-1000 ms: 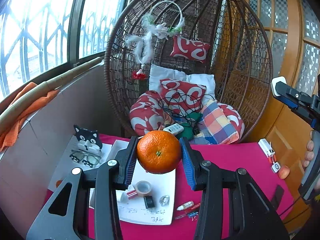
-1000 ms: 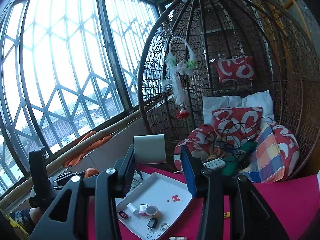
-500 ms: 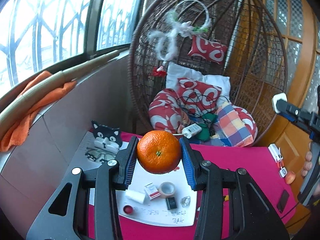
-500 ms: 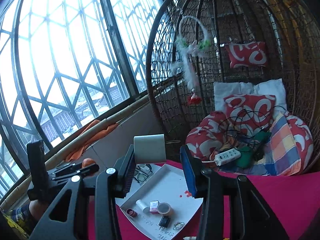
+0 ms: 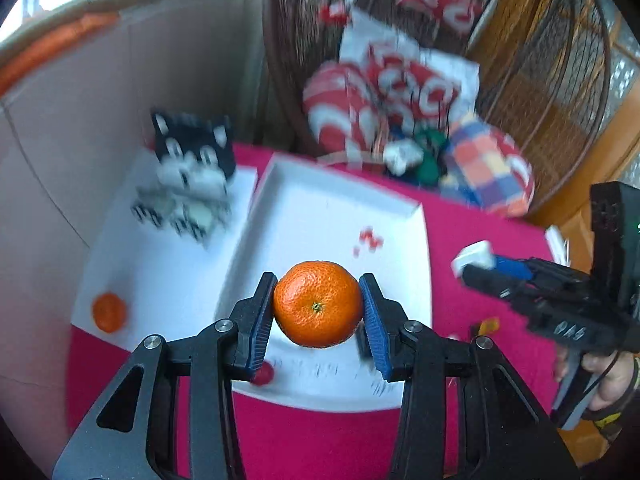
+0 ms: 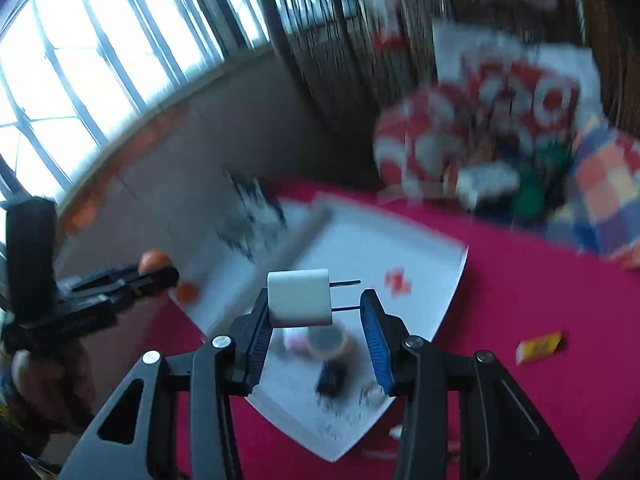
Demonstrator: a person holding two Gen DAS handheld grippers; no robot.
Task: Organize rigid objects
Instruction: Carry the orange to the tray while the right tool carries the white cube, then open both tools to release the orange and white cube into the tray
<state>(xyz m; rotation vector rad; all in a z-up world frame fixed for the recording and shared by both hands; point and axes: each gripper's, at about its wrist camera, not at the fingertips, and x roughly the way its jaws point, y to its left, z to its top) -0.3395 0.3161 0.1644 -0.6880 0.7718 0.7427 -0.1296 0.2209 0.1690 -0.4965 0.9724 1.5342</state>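
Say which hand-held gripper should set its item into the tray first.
Left hand-held gripper, probably: its orange hangs over bare tray, while the right hand-held gripper's charger hangs over tape and other small items.

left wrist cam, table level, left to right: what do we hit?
Loose orange on white paper → orange held in the left gripper above the white tray → right gripper with a white plug → person's hand.

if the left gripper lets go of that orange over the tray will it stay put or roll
Likely to roll: the orange is nearly round, and the white tray looks flat and smooth. The tray's raised rim would probably stop it. Its skin looks firm and dimpled, so the left gripper pads, one on each side, probably hold it without slipping.
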